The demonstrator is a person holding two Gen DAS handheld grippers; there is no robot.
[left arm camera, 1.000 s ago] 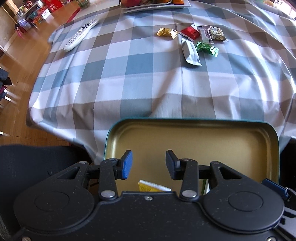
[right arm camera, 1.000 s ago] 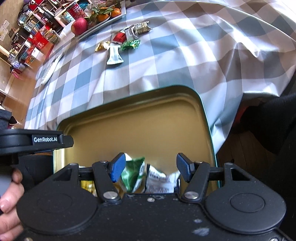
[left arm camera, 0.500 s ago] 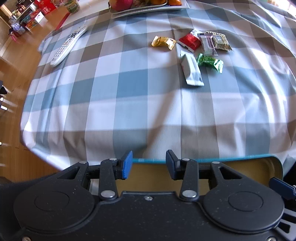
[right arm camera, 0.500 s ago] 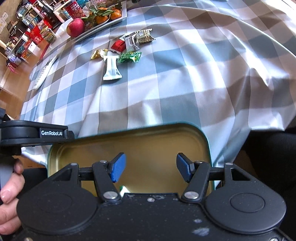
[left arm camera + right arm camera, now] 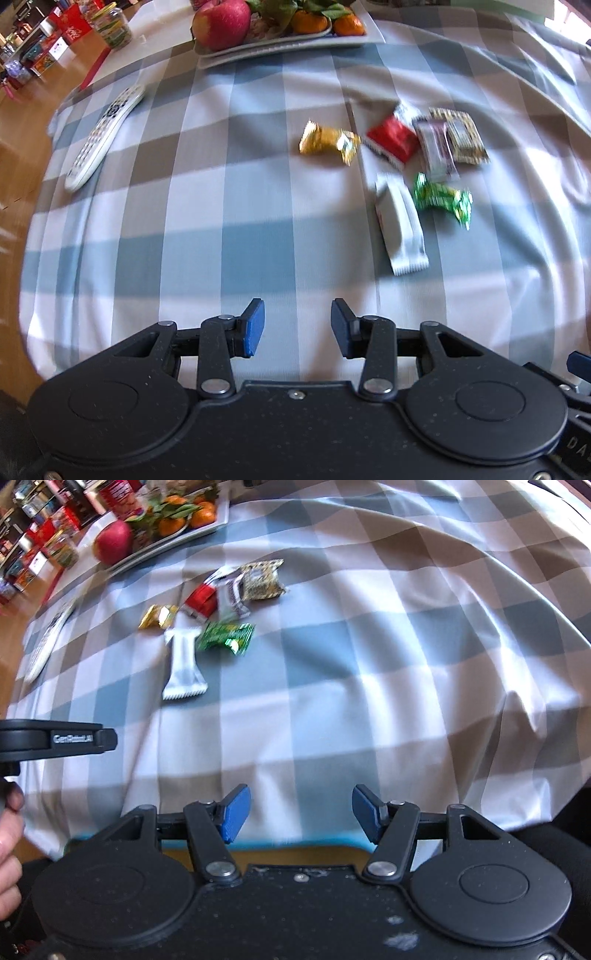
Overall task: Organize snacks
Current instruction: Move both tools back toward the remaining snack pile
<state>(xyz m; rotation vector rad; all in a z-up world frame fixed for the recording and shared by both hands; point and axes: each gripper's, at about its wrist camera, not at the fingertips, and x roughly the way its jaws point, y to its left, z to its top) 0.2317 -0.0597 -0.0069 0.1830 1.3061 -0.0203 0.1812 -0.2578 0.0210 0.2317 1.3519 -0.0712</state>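
Several wrapped snacks lie on the checked tablecloth: a white bar, a green candy, a gold candy, a red packet, a purple-white packet and a patterned packet. My left gripper is open and empty, well short of the snacks. My right gripper is open and empty. A sliver of the gold-lined tin shows under the right gripper.
A white remote lies at the left. A white tray with an apple and oranges stands at the back. The left gripper's body and a hand show at the left of the right wrist view. The table edge drops off left.
Both grippers have moved forward and up over the table, toward the snacks. The tin has dropped out of the left view and nearly out of the right view. Both stay open.
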